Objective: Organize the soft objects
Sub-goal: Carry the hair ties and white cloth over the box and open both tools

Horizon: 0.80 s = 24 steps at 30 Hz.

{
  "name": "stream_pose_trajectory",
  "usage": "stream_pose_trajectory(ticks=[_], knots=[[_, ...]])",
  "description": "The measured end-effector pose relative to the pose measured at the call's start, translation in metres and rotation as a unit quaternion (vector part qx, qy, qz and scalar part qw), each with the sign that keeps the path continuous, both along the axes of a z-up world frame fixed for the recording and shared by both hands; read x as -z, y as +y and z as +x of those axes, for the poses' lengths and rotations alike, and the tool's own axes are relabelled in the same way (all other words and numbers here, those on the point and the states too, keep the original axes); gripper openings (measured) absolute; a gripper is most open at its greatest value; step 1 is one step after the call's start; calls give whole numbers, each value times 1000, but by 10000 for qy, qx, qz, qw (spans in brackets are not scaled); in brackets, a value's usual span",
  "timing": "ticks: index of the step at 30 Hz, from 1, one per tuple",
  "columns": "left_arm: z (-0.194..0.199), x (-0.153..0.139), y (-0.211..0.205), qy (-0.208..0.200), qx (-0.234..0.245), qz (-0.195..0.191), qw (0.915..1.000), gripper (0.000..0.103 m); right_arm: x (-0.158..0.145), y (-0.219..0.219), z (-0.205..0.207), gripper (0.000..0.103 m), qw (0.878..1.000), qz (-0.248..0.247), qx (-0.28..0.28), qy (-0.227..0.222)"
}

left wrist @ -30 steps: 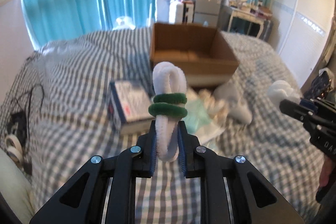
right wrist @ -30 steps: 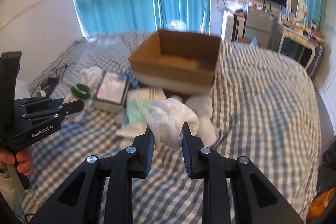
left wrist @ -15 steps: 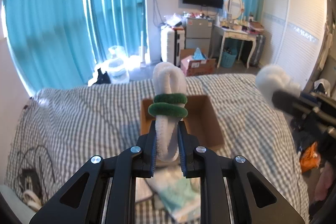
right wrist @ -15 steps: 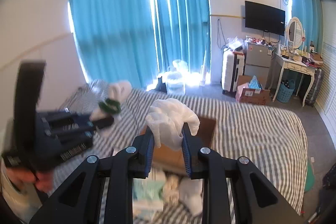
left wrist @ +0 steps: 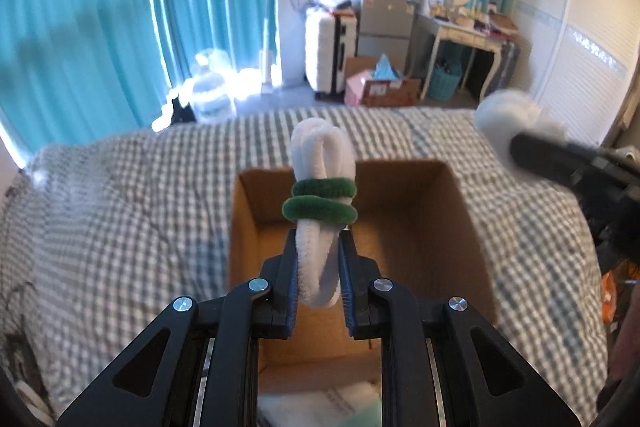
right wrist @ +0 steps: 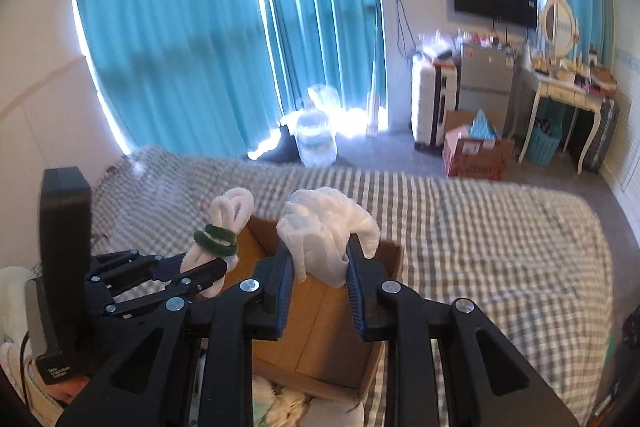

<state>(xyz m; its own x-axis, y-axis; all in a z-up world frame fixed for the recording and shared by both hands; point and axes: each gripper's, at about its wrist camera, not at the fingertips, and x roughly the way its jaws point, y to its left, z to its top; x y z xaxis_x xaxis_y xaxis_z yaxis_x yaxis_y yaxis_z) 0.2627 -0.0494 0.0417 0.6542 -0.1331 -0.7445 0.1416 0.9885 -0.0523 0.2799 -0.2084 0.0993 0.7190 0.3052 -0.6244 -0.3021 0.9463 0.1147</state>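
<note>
Both claws level above cardboard box (left wrist: 420,239): left claw (left wrist: 319,267) clenching banded white bundle (left wrist: 322,195), right claw (right wrist: 318,267) clenching white cloth (right wrist: 326,227).

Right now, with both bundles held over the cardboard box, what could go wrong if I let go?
1. The left hand-held gripper pinches only the bottom of the white bundle with green bands; it may tip as it drops.
2. The right hand-held gripper holds the white cloth close to the cardboard box's far rim, so it may catch the edge or land on the checked bedspread.
3. Both hand-held grippers sit close together and could bump.
</note>
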Motion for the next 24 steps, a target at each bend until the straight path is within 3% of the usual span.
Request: stream_pose_trajectory(ticks=[6,12,15,17,22,24], knots=[[14,35,-4,144,-4,154,9998,17,76,3,37,23,9982,-167,46,567],[18,55,-5,268,26,69,9996,22,115,3,50,25,9977,-278,-17,621],[14,53,-10,311,98,65,9994,24,115,7,44,37,9980,-380,-45,506],[10,49,-12,339,47,85,9994,28,106,8,39,66,9986,-383,15,368],[-10,21,-13,140,-50,101,9998,56,69,3,15,77,9992,-352,201,-10],[-26,1,-11,-30,-77,28,10000,60,51,0,0,83,9988,-381,271,-145]])
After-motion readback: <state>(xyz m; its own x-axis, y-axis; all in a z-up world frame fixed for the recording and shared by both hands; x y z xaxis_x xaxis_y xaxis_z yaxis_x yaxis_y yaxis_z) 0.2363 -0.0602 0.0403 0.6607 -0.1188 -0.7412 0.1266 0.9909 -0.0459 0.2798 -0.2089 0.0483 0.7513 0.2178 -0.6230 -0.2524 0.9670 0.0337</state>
